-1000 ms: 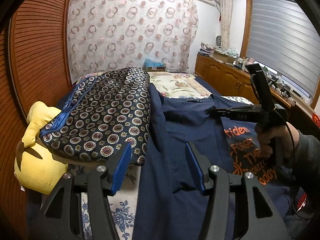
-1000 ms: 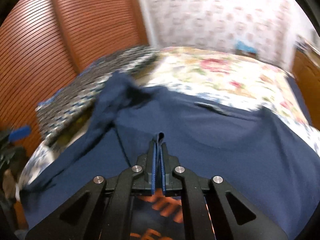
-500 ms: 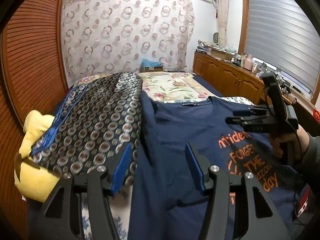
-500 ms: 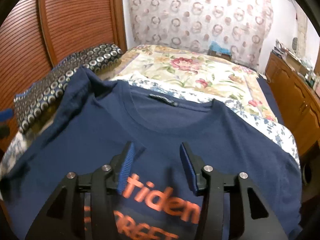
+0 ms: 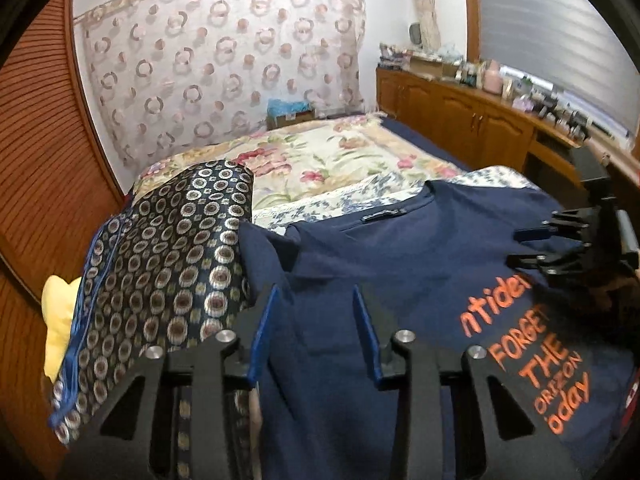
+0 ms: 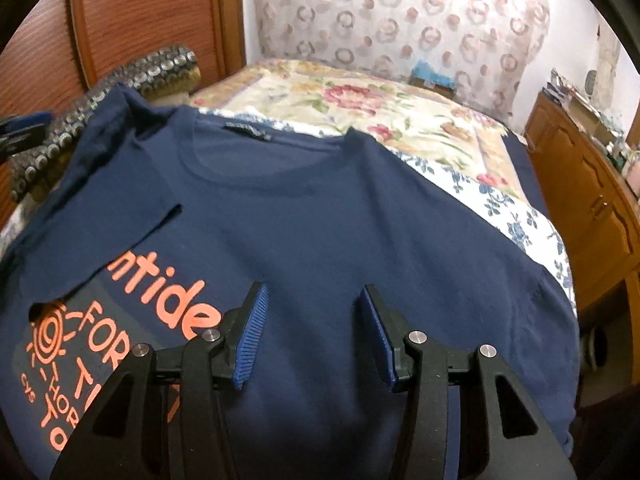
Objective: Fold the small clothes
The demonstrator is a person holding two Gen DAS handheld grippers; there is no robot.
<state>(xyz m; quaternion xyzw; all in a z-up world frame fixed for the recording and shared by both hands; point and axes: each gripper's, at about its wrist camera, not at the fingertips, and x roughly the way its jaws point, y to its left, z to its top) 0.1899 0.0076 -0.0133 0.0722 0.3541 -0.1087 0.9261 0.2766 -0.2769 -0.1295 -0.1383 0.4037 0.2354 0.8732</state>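
Note:
A navy T-shirt [image 6: 328, 216] with orange lettering lies face up on the bed, collar toward the far wall. Its left sleeve [image 6: 92, 160] is folded inward over the chest. My right gripper [image 6: 312, 312] is open and empty, just above the shirt's middle. My left gripper [image 5: 316, 316] is open and empty over the shirt's left side [image 5: 360, 280], next to a patterned cushion. The right gripper also shows at the right edge of the left wrist view [image 5: 536, 248].
A dark patterned cushion [image 5: 168, 272] lies left of the shirt, with a yellow plush [image 5: 60, 320] beyond it. The floral bedspread [image 5: 320, 160] stretches behind. A wooden cabinet [image 6: 592, 200] runs along the right; a wooden slatted wall [image 6: 140, 12] is on the left.
The right gripper let go of the shirt fabric and opened. The shirt now lies spread flat. Both grippers have come lower over it.

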